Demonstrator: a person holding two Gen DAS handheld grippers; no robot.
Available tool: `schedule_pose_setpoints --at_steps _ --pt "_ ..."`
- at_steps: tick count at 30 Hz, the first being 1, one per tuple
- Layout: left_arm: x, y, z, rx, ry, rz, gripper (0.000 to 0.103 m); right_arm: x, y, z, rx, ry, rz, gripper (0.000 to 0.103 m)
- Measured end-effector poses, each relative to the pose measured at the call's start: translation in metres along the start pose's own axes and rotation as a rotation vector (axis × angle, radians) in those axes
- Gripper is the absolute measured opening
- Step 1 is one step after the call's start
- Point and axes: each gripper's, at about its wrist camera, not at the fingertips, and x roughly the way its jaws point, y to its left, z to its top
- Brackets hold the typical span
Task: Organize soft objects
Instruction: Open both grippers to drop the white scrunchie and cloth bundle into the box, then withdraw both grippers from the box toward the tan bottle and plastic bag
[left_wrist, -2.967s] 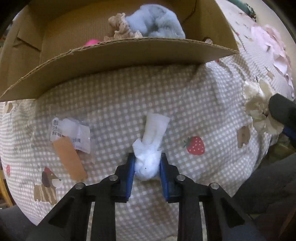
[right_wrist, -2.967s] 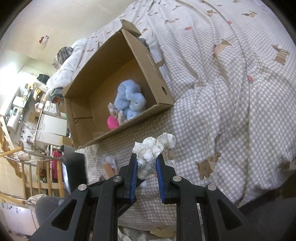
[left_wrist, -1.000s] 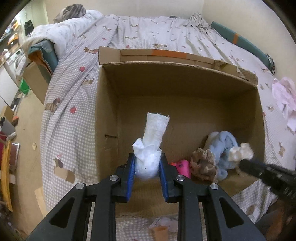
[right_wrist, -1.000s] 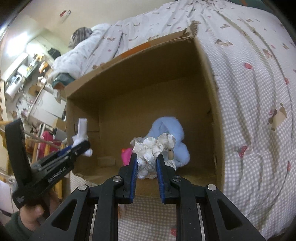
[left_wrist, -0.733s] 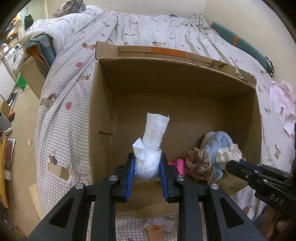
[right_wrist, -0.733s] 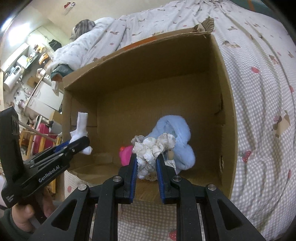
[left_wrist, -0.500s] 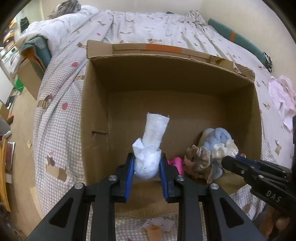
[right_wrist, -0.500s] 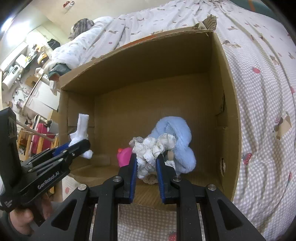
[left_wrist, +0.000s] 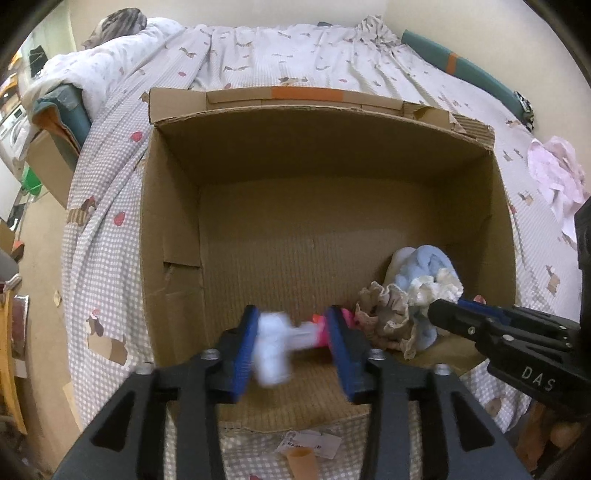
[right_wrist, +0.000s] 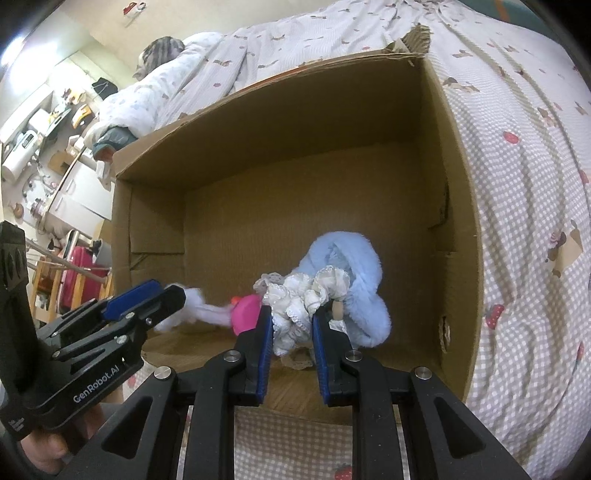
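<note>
While the white sock sits blurred between the spread fingers of the left gripper, apparently dropping free, its long axis runs sideways across the gap, toe end toward the pink item. It's over the near edge of the cardboard box, low by the box floor. Right gripper is a bit to the right of it, fingers pinching a white frilly scrunchie, held just above the near-right corner of the box. Directly behind the scrunchie: blue plush and a beige scrunchie, both resting on the box floor. Judgement: the right gripper's release is next, and a drop lands on the pile; nothing blocks it. Box sits on the bed, checked cover; paper tags lie on the bed by the box's near wall.
</note>
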Motion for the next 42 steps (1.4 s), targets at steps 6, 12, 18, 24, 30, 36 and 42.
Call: schedule_pose_setpoints --at_steps 6,12,18,24,30,36,42 --pt "-0.012 -0.003 0.003 0.027 -0.065 0.055 0.070 -0.001 0.003 -0.001 0.002 -0.009 0.011 0.022" --pt "-0.013 0.003 0.004 -0.002 -0.065 0.061 0.070 -0.006 -0.001 -0.001 0.013 -0.035 0.018 0.027" --pt "-0.027 0.009 0.006 -0.012 -0.125 0.072 0.070 -0.023 -0.003 0.001 0.016 -0.119 0.033 0.066" --pt "-0.038 0.018 0.008 -0.052 -0.154 0.065 0.070 -0.049 -0.010 0.003 0.045 -0.230 0.056 0.080" --pt "-0.052 0.024 0.003 -0.077 -0.166 0.052 0.070 -0.067 -0.017 -0.001 0.095 -0.286 0.160 0.093" --pt "-0.075 0.028 -0.006 -0.071 -0.201 0.063 0.070 -0.083 -0.009 -0.012 0.067 -0.334 0.169 0.101" --pt "-0.085 0.038 -0.019 -0.120 -0.189 0.062 0.070 -0.085 -0.003 -0.020 0.056 -0.307 0.134 0.101"
